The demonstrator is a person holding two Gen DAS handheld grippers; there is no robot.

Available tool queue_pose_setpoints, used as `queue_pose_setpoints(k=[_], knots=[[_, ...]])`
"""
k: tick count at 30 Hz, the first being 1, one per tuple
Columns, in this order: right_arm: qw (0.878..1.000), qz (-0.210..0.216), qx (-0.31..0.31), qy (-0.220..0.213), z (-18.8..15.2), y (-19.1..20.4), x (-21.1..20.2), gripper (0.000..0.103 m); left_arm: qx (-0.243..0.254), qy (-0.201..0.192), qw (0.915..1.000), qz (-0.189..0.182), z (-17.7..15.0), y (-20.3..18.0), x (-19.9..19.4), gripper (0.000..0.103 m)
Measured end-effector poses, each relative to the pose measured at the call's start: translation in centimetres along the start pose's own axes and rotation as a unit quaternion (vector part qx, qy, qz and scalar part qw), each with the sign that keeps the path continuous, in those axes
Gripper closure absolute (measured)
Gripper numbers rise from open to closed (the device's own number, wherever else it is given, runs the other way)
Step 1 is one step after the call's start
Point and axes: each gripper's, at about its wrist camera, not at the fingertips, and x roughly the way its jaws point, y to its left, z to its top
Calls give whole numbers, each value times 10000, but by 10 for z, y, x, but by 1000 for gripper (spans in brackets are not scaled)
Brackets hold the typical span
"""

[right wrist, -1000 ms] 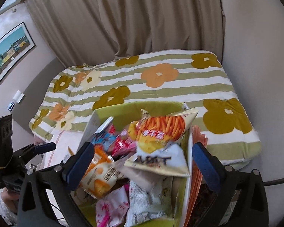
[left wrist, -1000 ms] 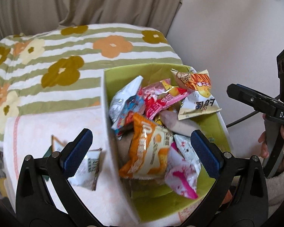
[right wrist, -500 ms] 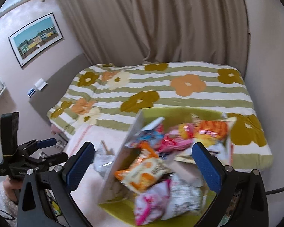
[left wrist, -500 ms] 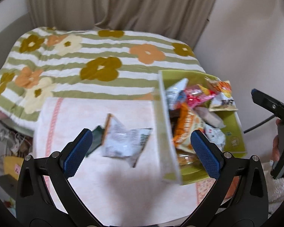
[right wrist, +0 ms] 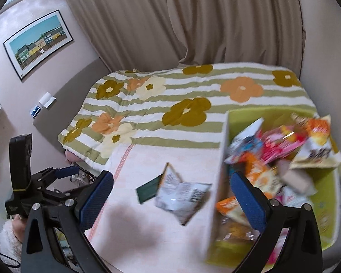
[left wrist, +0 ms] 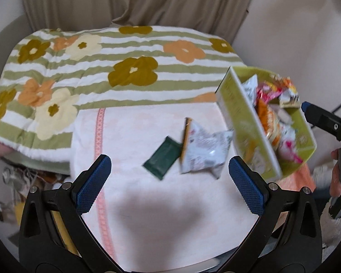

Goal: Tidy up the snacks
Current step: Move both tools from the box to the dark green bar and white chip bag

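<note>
Right now my left gripper (left wrist: 170,183) hangs empty with its blue pads spread wide, above the pale pink towel (left wrist: 147,204), and just beyond its fingertips lie the two loose snacks: a silver-white crinkled packet (left wrist: 204,152) touching a dark green flat packet (left wrist: 164,160) on its left. My right gripper (right wrist: 171,199) is equally spread and carrying nothing, hovering a little closer to the green snack box (left wrist: 241,122), which sits at the towel's right edge against the flowered quilt (left wrist: 125,68) and is already heaped with orange, pink and white bags. I judge the sorting nearly done, with these two stragglers left to go in. The next move, as I read it, calls for lowering over the silver packet, closing on its puffed middle, and carrying it rightward over the box wall. Both grippers point forward and tilt downward, side by side, well above the towel.
</note>
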Motion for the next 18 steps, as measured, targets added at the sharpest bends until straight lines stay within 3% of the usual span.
queue_pose_setpoints(k=[8,18], knots=[[9946,-474,919,41,-27,32,44,0,415,274,9982,-346,-5,49,16,1],[9760,-1341,1714,-86,-65,26,103,0,969,602,9917,-595,-14,49,83,1]])
